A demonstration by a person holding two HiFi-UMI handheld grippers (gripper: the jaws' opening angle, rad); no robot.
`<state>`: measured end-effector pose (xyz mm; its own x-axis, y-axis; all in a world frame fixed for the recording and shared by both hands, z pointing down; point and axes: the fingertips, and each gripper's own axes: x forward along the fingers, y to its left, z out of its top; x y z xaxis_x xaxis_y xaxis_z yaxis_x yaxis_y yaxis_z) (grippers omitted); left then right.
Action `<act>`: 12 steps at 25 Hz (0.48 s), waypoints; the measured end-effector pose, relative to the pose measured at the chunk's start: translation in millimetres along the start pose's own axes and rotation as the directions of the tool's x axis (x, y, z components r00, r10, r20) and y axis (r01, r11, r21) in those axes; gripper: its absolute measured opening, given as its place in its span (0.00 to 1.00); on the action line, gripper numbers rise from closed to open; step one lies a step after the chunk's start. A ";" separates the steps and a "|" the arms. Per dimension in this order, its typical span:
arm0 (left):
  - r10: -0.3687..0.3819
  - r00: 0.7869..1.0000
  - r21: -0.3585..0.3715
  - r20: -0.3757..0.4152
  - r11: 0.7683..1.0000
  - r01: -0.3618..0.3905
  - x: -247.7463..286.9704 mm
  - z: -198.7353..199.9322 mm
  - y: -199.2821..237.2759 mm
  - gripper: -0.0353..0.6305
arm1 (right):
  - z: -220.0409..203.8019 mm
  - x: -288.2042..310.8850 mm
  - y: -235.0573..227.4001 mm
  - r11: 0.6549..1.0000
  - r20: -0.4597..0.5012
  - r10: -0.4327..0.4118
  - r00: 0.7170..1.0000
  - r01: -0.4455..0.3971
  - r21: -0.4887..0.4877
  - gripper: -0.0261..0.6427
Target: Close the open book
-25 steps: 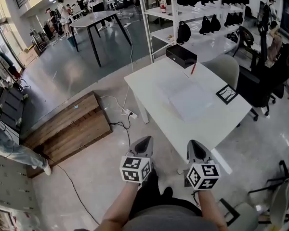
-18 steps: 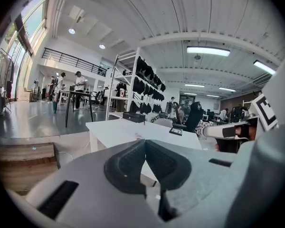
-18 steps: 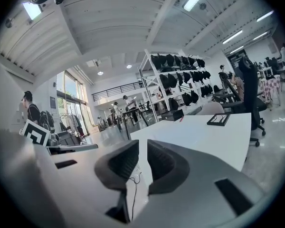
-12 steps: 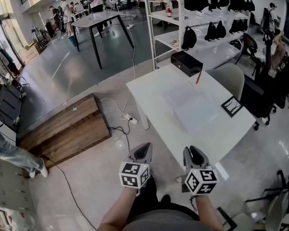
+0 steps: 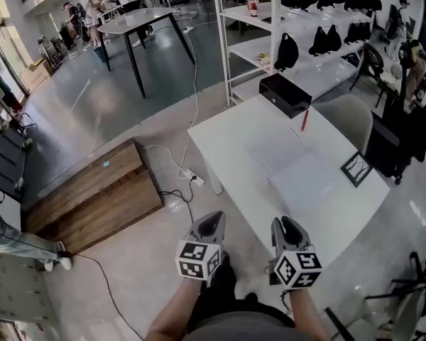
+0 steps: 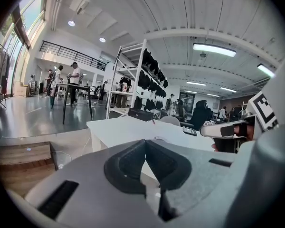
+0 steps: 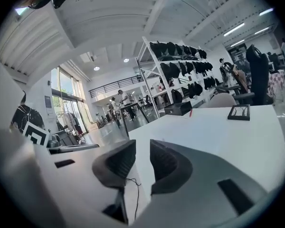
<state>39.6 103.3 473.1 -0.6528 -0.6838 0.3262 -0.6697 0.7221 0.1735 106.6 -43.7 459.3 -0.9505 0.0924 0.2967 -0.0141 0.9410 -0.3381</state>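
Book (image 5: 296,170) lies open, pale pages up, on the white worktop (image 5: 220,137), at one o'clock from both tools and well apart from them. Left tool (image 5: 210,224) is closed and empty. Right tool (image 5: 287,226) has just been opening: its jaws stand slightly apart with nothing between them.

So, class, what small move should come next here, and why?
Probably reach forward over the table: the open book lies mid-table, while the left gripper, shut, and right gripper, jaws just opening and empty, hang short of it.
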 end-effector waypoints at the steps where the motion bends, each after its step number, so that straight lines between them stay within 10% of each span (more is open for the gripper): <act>1: -0.004 1.000 -0.003 -0.004 1.000 0.004 6.7 1.2 8.0 0.06 | 1.2 9.5 0.9 1.000 -0.002 -0.004 1.000 0.004 0.002 0.17; 12: -0.081 0.996 -0.014 -0.028 0.997 0.081 69.9 25.5 73.5 0.06 | 22.1 89.6 5.9 0.995 0.001 -0.096 0.995 0.096 0.026 0.16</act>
<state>-64.2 105.9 485.0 -0.5862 -0.7367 0.3370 -0.7150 0.6661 0.2124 14.4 -37.1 464.2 -0.9451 0.0017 0.3269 -0.1128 0.9369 -0.3310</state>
